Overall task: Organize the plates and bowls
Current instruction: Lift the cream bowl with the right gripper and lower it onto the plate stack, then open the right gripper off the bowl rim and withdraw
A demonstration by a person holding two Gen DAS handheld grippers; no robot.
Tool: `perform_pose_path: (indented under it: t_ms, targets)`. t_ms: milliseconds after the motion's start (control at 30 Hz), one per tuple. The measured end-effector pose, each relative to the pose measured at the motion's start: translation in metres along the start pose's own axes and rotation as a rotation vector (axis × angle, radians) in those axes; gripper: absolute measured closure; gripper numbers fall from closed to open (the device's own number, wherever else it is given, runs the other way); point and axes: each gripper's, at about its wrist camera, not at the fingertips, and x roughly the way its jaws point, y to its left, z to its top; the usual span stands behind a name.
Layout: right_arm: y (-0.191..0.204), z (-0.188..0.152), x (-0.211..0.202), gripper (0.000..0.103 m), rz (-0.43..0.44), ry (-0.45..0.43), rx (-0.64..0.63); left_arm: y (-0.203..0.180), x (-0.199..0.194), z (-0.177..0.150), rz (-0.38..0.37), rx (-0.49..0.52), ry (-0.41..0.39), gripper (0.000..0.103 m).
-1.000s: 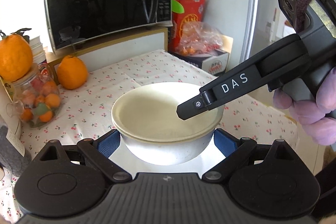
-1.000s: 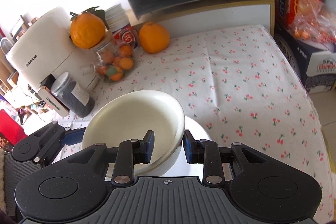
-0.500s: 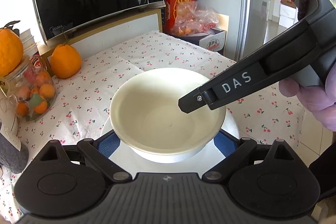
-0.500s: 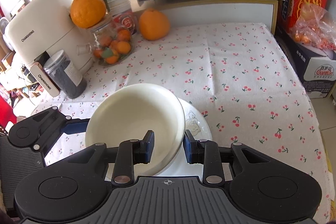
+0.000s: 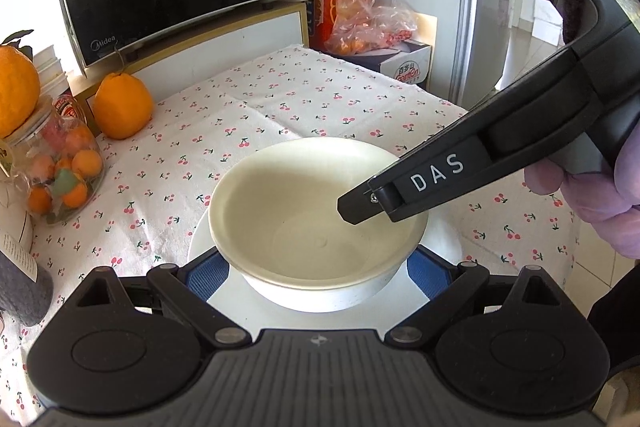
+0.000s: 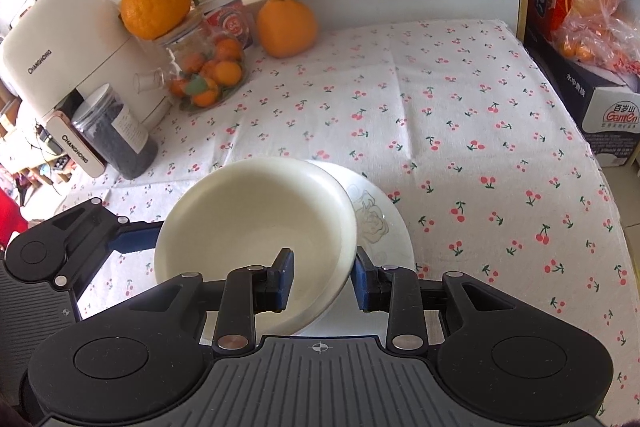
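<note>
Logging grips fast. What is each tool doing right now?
Left tool: open, a pad on either side of the bowl, holding nothing.
Right tool: shut on the bowl's rim, over the plate.

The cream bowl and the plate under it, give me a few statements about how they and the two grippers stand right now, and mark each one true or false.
1. The right gripper has one finger inside the cream bowl and one outside its rim. True.
2. The bowl is over a white plate with a faint flower drawing. True.
3. The left gripper is shut tight on the bowl's rim. False: its blue pads stand wide apart on either side of the bowl.
4. The bowl is full of small oranges. False: it is empty; the small oranges are in the glass jar.
5. The tablecloth is plain blue. False: it is white with small cherries.
</note>
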Motion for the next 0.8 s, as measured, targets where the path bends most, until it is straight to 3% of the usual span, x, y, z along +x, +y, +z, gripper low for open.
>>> perform_pose_path:
  t_ms: [300, 500, 800]
  targets:
    - [-0.0019, 0.0025, -0.0007, 0.071, 0.020, 0.011, 0.029, 0.0029, 0.0023, 0.0002, -0.004, -0.025, 0.030, 0.005]
    - [-0.0029, 0.0032, -0.0015, 0.055, 0.015, 0.007, 0.040, 0.0034, -0.0007, 0.0017, -0.008, -0.027, 0.022, 0.001]
    - [-0.0067, 0.0055, -0.0052, 0.049, 0.014, -0.010, 0.066, 0.0038, -0.0005, 0.0023, -0.016, -0.029, 0.039, 0.001]
